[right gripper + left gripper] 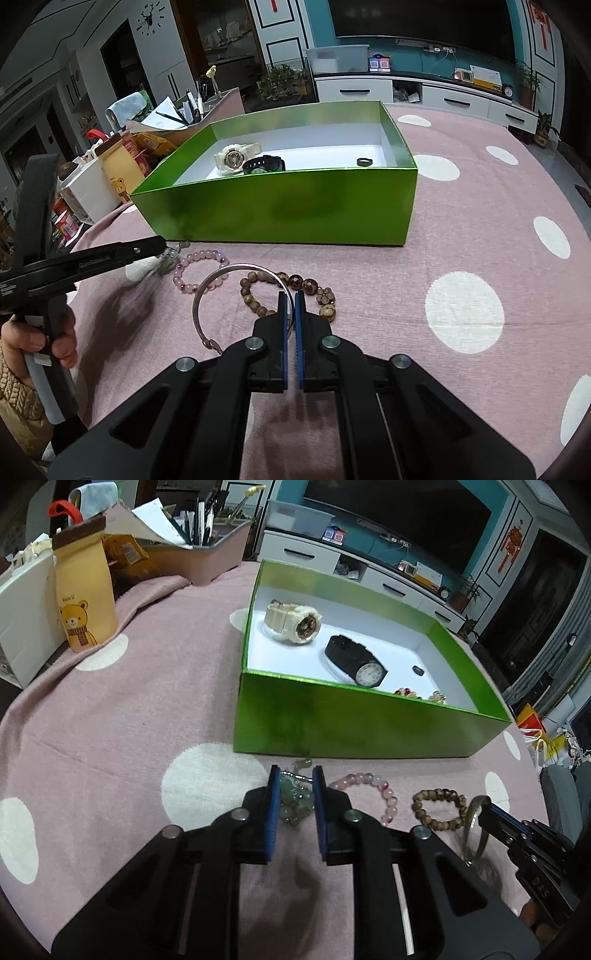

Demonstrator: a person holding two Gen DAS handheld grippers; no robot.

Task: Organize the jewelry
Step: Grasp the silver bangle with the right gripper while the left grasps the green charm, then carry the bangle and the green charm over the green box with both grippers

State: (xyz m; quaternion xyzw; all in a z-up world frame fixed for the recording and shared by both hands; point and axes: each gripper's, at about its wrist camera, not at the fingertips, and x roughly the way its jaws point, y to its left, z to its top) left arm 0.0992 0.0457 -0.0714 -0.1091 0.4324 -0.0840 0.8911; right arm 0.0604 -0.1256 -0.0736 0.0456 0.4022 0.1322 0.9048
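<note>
My left gripper (pixel 295 774) is shut on a green bead bracelet (pixel 295 805) on the pink cloth, just in front of the green box (pixel 369 723). Seen from the right wrist, its tip (pixel 162 245) sits over those green beads (pixel 170 258). My right gripper (pixel 291 295) is shut on a thin silver bangle (pixel 197 306), which tilts up off the cloth. Between the two lie a pink bead bracelet (pixel 388 794) and a brown wooden bead bracelet (pixel 310 284). In the box are a cream watch (pixel 295 622), a black watch (pixel 354 659) and a small black ring (pixel 418 670).
More beads (pixel 406 693) show behind the box's near wall. A bear-print pouch (pixel 85 602), a white case (pixel 22 613) and a pink bin of pens (pixel 207 561) crowd the far left. A person's hand (pixel 37 339) holds the left gripper's handle.
</note>
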